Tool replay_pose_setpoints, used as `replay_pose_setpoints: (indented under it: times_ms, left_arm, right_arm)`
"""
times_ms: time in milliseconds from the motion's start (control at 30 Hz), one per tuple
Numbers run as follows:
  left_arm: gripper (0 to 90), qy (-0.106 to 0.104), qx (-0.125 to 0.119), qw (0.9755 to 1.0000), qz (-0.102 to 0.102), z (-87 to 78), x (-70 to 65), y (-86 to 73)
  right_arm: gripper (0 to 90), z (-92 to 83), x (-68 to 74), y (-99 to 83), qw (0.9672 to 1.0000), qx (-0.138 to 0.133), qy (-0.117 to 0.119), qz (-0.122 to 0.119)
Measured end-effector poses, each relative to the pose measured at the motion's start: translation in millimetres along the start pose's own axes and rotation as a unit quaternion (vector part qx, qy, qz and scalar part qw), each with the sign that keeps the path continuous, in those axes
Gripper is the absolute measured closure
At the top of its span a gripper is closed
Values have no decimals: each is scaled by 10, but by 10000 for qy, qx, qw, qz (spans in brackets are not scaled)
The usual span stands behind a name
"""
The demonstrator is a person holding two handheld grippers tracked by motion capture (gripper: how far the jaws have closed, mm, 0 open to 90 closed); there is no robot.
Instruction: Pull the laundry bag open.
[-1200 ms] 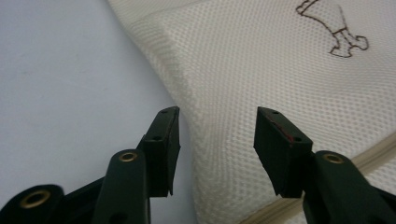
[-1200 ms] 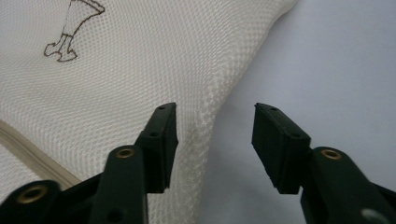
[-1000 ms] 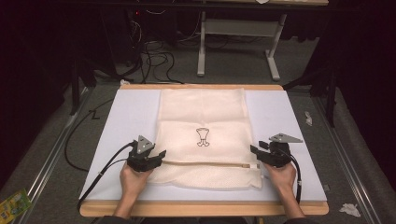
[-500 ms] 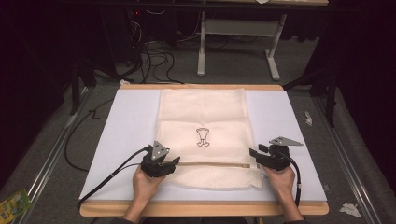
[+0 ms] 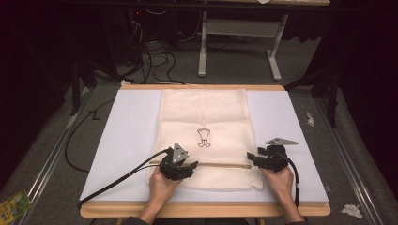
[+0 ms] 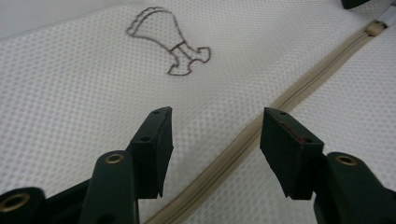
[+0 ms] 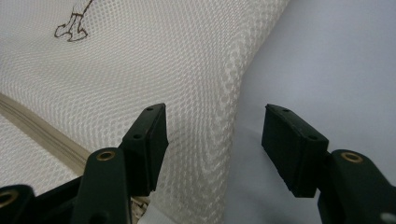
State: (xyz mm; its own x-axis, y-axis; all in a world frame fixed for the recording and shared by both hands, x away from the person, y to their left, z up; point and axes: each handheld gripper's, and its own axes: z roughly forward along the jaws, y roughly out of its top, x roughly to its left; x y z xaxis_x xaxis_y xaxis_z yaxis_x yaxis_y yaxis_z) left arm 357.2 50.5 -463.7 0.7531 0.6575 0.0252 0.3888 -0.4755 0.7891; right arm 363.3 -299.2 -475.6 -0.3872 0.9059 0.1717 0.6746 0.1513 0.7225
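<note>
Here, left tongs (image 5: 190, 165) and right tongs (image 5: 251, 157), both apart and holding nothing, flank the mesh bag (image 5: 206, 117)'s zipper (image 5: 220, 165); the right tongs have just been opening; bare counter (image 5: 129, 122) lies at nine and three o'clock.

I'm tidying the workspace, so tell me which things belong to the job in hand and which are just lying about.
In the job:
mesh bag
zipper
left claw
right claw

Lying about:
green packet on the floor
crumpled paper
white scrap

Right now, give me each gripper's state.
Left tongs: open, astride the mesh bag's zipper.
Right tongs: just opened, over the bag's edge, gripping nothing.
</note>
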Motion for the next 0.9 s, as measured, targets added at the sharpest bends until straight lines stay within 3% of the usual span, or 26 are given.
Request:
replay_pose_setpoints:
  times_ms: [200,333,400,433,467,500,600,700,900]
  left_arm:
    - [440,-161,-4,9998,107,119,-131,108]
    - [441,-278,32,9996,107,238,-195,150]
    - [442,-363,31,9993,18,277,-202,157]
    - [442,-404,21,9992,-71,300,-194,163]
    - [442,-404,21,9992,-71,300,-194,163]
    - [442,-417,20,9991,-123,314,-178,170]
    - [443,-426,16,9990,-160,321,-167,178]
    - [444,-459,50,9989,-69,336,-203,231]
    - [443,-600,88,9982,-28,349,-266,296]
  right_arm:
    - [414,-30,22,-38,9999,91,51,51]
    - [472,-23,80,-29,9998,189,37,-95]
    - [548,-22,106,-32,9996,217,-33,-150]
    - [613,-18,135,-37,9990,230,-186,-337]
    - [613,-18,135,-37,9990,230,-186,-337]
    - [694,-18,152,-43,9983,228,-247,-475]
    - [734,-15,165,-50,9980,217,-218,-552]
    - [837,-12,172,-48,9978,241,-75,-617]
    - [867,-35,144,-32,9981,216,90,-573]
